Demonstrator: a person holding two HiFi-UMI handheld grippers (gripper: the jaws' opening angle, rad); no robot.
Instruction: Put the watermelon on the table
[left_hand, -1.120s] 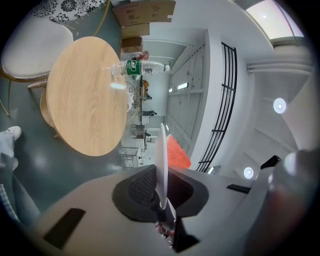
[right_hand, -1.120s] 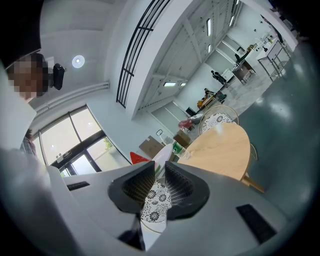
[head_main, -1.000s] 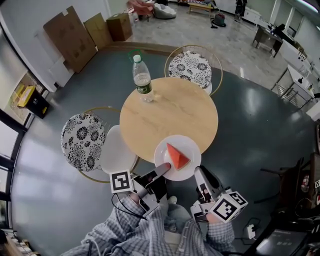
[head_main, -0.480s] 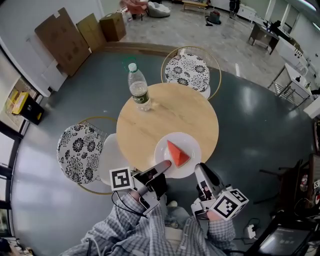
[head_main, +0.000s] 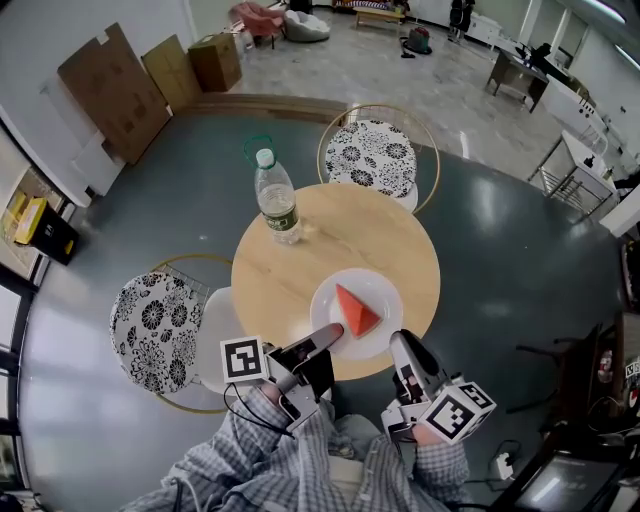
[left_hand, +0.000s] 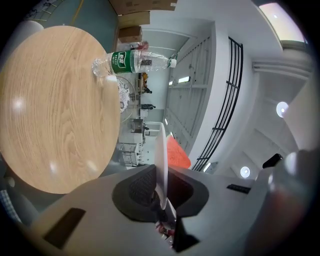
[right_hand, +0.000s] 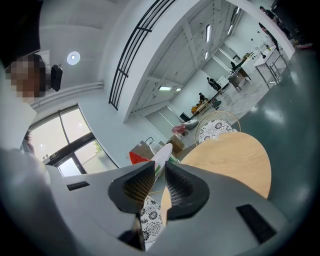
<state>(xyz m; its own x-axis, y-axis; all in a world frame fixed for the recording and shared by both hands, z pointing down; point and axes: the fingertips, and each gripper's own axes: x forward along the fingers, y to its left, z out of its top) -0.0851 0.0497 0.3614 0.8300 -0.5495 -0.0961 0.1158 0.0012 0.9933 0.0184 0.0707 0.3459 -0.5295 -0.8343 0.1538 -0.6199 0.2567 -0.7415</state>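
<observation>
The left gripper (head_main: 330, 336) pinched the white plate (head_main: 378, 288) by its rim, and the right gripper (head_main: 399, 342) seemingly did too. 1 watermelon wedge (head_main: 354, 310) lay on it over the round table's (head_main: 300, 240) near edge.

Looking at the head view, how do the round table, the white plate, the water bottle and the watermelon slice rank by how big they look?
1. round table
2. white plate
3. water bottle, though it stands up toward the camera, which may enlarge it
4. watermelon slice
</observation>
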